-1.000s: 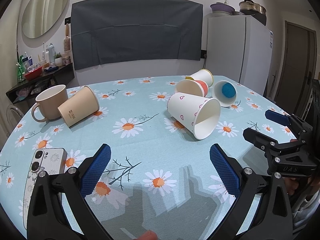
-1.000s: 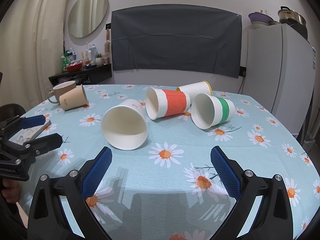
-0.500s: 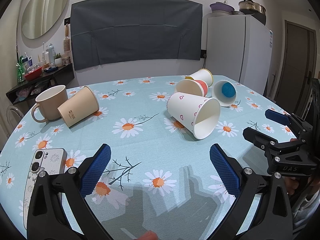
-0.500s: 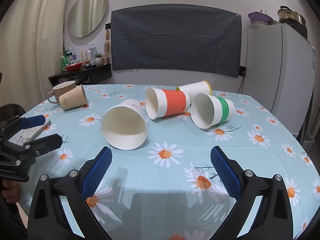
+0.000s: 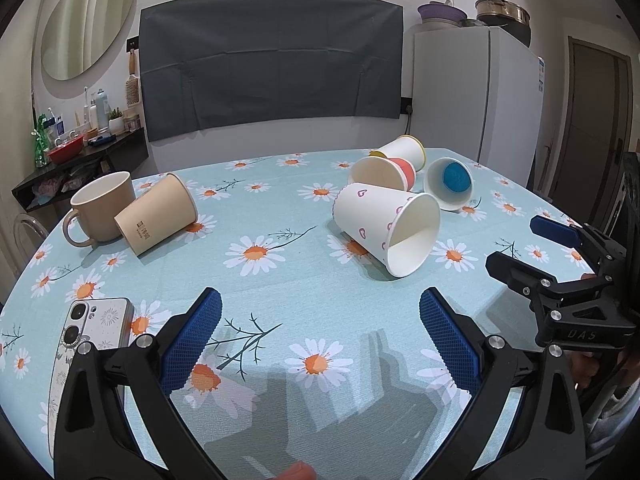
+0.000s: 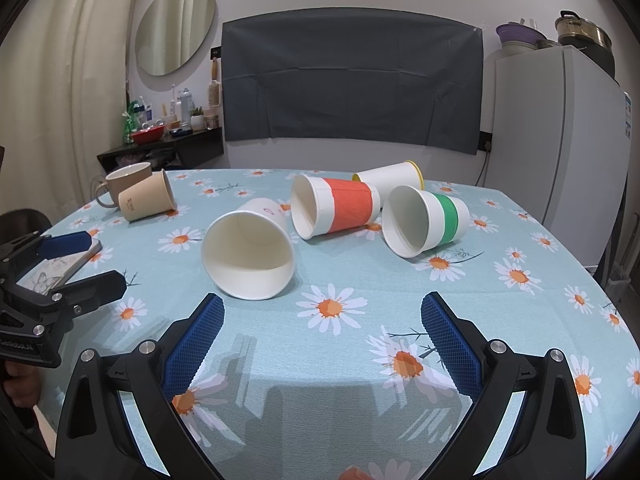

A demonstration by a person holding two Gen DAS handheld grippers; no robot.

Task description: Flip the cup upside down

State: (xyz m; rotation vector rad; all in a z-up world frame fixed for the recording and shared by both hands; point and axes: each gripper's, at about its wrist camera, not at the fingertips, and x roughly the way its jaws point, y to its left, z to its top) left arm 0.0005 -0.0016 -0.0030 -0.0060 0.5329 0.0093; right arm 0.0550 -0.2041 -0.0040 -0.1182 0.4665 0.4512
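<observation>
1. Nothing has shifted since the frames a second ago: both grippers and every cup sit in the same places.
2. The left gripper hovers low over the surface, covered in a light-blue daisy-print cloth, with its blue-padded jaws spread wide apart and holding nothing.
3. The right gripper hovers likewise, jaws wide apart and empty.
4. The white paper cup with small pink hearts lies on its side ahead of both grippers, clear of all jaws; in the right wrist view its open mouth faces the camera, ahead and to the left of the gap between the jaws.
5. Beyond it lie an orange-banded paper cup, a green-banded paper cup and a yellow-rimmed white paper cup, all on their sides.
6. At far left a tan paper cup leans against a beige ceramic mug; a white smartphone lies near the left jaws.
</observation>
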